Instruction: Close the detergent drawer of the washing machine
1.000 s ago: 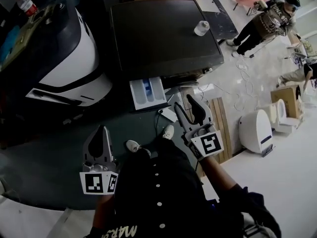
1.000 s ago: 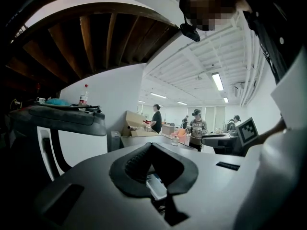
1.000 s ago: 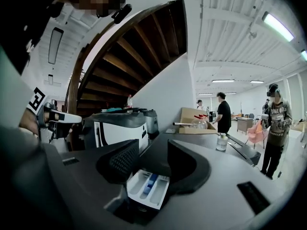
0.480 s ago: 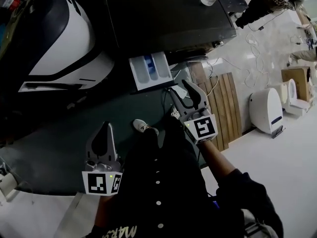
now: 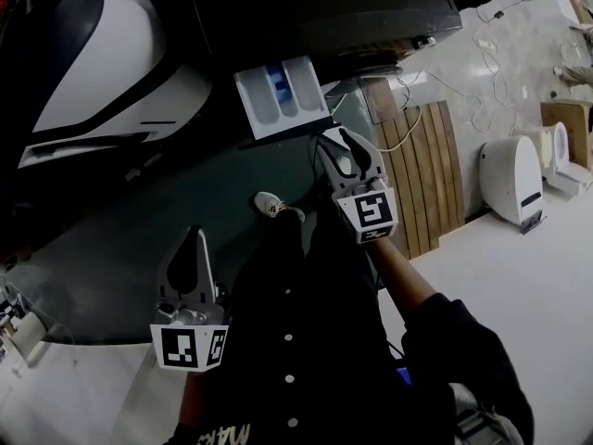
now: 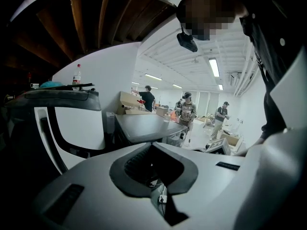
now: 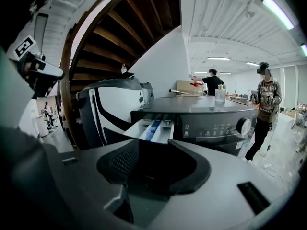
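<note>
Since the detergent drawer stands pulled out of the washing machine, closing hasn't started.

Your right gripper is the one to use. Its jaws are spread wide with nothing between them. The drawer's front edge is near, ahead of the tips, not touching. In the right gripper view the drawer sits dead ahead, just above the jaw tips, with the blue compartment running down its middle.

The drawer's long axis runs away from your jaws, straight into the machine front, roughly in line with where that gripper points. My read: a straight push on the front face along that axis does it, no grasp needed.

Your left gripper is clenched tip to tip on nothing. The drawer lies well ahead of it and off to its right, and I can't make it out in the left gripper view. That's the far hand, so leave it out.

Risk: off-centre contact could skew the drawer in its guides, so aim mid-face. The control knob is off to the right of your jaws. Keep clear of it.
</note>
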